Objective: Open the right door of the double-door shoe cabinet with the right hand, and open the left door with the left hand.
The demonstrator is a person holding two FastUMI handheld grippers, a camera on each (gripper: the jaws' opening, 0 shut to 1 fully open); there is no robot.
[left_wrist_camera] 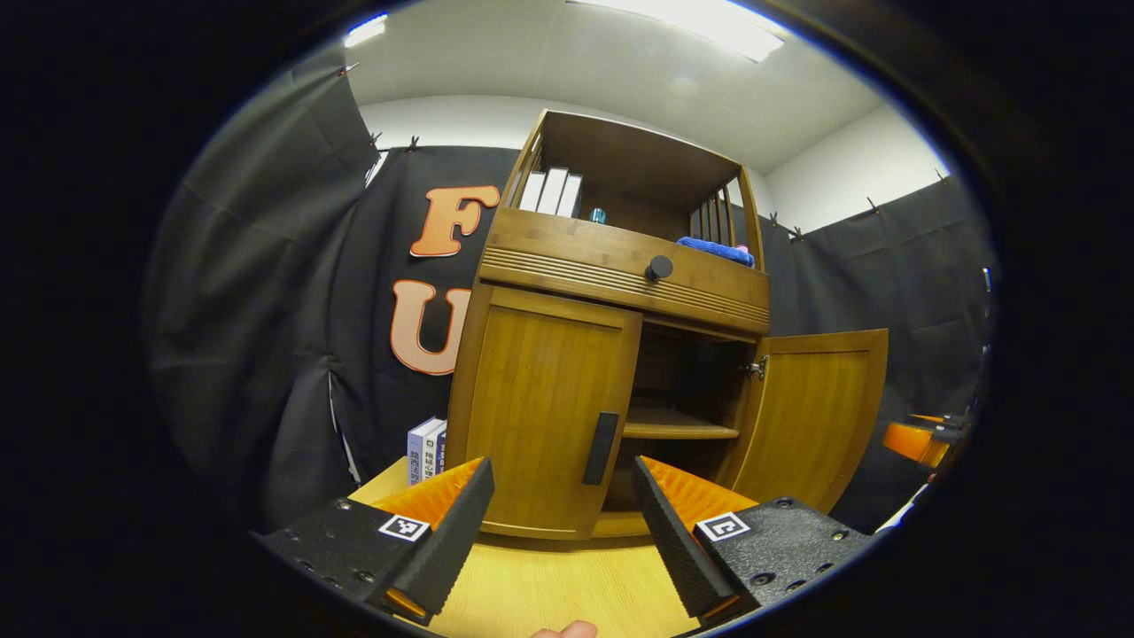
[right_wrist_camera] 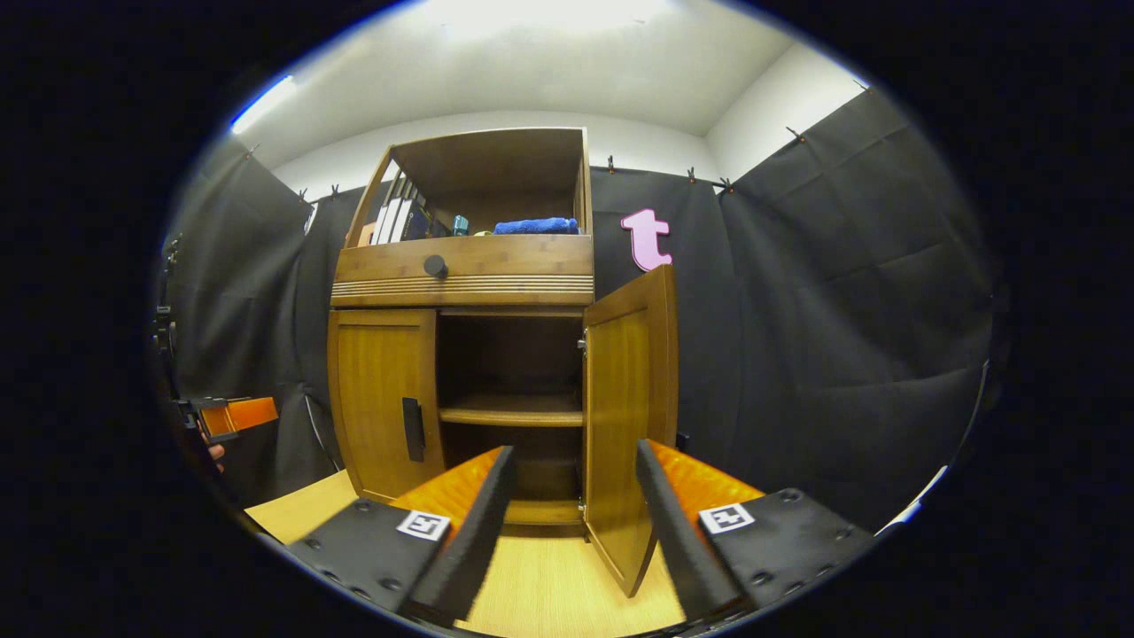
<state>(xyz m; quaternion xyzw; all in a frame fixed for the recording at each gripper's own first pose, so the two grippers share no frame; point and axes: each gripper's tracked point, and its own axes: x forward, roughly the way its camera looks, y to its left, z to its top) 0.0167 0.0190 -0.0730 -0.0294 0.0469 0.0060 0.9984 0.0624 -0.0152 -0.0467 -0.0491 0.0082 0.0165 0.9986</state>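
2 doors are carried by the shoe cabinet (left_wrist_camera: pixel 620 266), which stands on the desk (left_wrist_camera: pixel 549 585). Its right door (right_wrist_camera: pixel 625 425) is swung wide open, so that a shelf (right_wrist_camera: pixel 514 412) inside is seen; its left door (left_wrist_camera: pixel 540 416) is shut, with a dark handle (left_wrist_camera: pixel 602 447) near its inner edge. The left tongs (left_wrist_camera: pixel 563 523) are held apart and empty, the left door's handle being seen at 12 o'clock between them, not touched. The right tongs (right_wrist_camera: pixel 571 514) are likewise apart and empty, the open door's edge being seen at 12 o'clock between them. Books (left_wrist_camera: pixel 551 190) and a blue cloth (right_wrist_camera: pixel 536 227) are kept in the top compartment.
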